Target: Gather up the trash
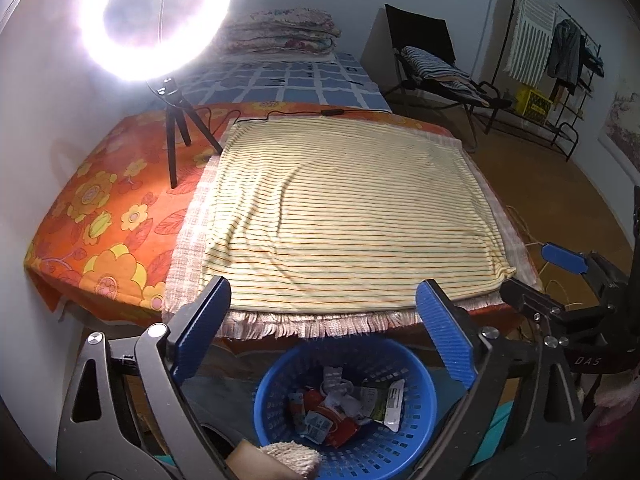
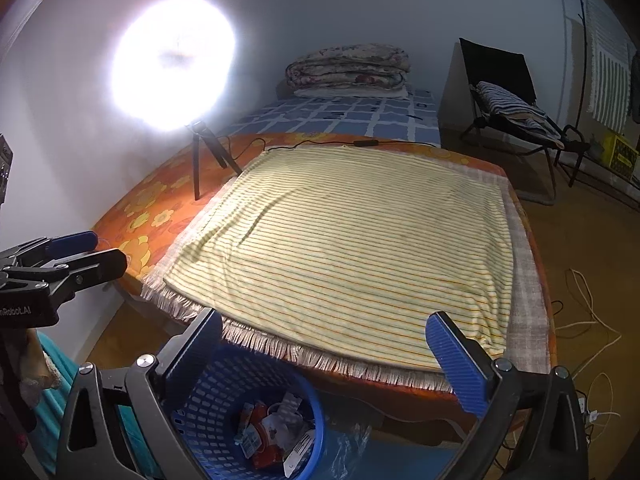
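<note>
Fig. Two wrist views, both tools raised over the bed's near edge, pointing down-fwd.

Near: left tool [image 1: 322,332], jaws wide, nothing btw. them; blue pads frame the lower centre of the left view. Right tool [image 2: 326,354], jaws likewise wide and empty, pads at lower left and lower right of the right view. Each tool also shows in the other's view: right tool at the right edge of the left view, left tool at the left edge of the right view.

Key relation: basket [image 1: 276,384] stands on the floor just below the bed's near edge. In the left view it sits lower centre, directly under and btw. the left tool's pads. In the right view it sits lower left, under the left-hand pad only. Judgement: left hand is nearer the basket and better lined up over it; right hand is offset to one side.

Trash [image 1: 344,404]: wrappers, sachets and crumpled paper, all lying inside the basket; red, white and green pieces distinguishable, no long axis common to them.

Mid: striped cloth [image 1: 344,216] spread flat over a fringed mat on the bed [image 1: 100,220]. No loose trash visible on the cloth or the orange sheet; collection looks complete or nearly so.

Far: ring light [image 1: 156,20] on tripod, upper left; chair [image 1: 432,52] upper right.
</note>
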### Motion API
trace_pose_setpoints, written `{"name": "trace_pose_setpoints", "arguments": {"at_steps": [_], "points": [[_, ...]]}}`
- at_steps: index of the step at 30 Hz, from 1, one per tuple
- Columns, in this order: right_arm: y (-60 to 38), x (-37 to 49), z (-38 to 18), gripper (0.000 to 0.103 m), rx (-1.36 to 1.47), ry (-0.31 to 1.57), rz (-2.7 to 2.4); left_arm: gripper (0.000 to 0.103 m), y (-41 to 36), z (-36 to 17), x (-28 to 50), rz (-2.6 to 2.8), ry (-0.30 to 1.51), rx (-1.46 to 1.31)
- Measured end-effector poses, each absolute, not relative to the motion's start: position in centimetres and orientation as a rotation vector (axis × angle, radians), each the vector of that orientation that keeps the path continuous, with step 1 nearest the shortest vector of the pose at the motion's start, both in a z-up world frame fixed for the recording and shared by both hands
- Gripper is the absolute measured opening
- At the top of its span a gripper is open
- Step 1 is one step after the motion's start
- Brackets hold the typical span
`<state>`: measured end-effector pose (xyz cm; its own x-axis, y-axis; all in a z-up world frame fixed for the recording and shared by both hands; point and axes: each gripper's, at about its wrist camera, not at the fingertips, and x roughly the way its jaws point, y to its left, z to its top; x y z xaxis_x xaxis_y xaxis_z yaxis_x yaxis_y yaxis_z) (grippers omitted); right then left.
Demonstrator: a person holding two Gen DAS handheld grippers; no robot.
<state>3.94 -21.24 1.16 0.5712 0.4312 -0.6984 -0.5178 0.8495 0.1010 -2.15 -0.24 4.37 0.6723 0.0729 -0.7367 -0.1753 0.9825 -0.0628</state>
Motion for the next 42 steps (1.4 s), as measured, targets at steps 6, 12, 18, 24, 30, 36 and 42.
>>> {"name": "trace_pose_setpoints", "arguments": {"at_steps": [6,12,18,24,30,36,42], "points": [[-21.6,4.0,1.6,0.103,-0.107,0.780,0.555,0.099,-0.3,4.9,-2.1,0.145,0.815,-0.135],[-21.8,4.1,1.8,0.103,-0.105,0.774,0.548,0.100,-0.4,5.0,-2.0,0.150,0.818,-0.131],[-22.0,4.2,2.0,0.103,-0.099,0.774,0.544,0.100,-0.4,5.1,-1.8,0.151,0.822,-0.124],[-22.0,4.2,2.2,0.103,-0.090,0.773,0.540,0.100,-0.3,5.1,-1.7,0.149,0.822,-0.124],[-21.9,4.3,2.2,0.103,-0.096,0.774,0.541,0.100,-0.2,5.1,-1.7,0.147,0.823,-0.126],[-21.8,4.3,2.2,0.103,-0.095,0.777,0.540,0.101,-0.1,5.1,-1.7,0.143,0.823,-0.122],[-21.6,4.3,2.1,0.103,-0.096,0.780,0.538,0.101,-0.4,5.2,-1.6,0.145,0.817,-0.125]]}}
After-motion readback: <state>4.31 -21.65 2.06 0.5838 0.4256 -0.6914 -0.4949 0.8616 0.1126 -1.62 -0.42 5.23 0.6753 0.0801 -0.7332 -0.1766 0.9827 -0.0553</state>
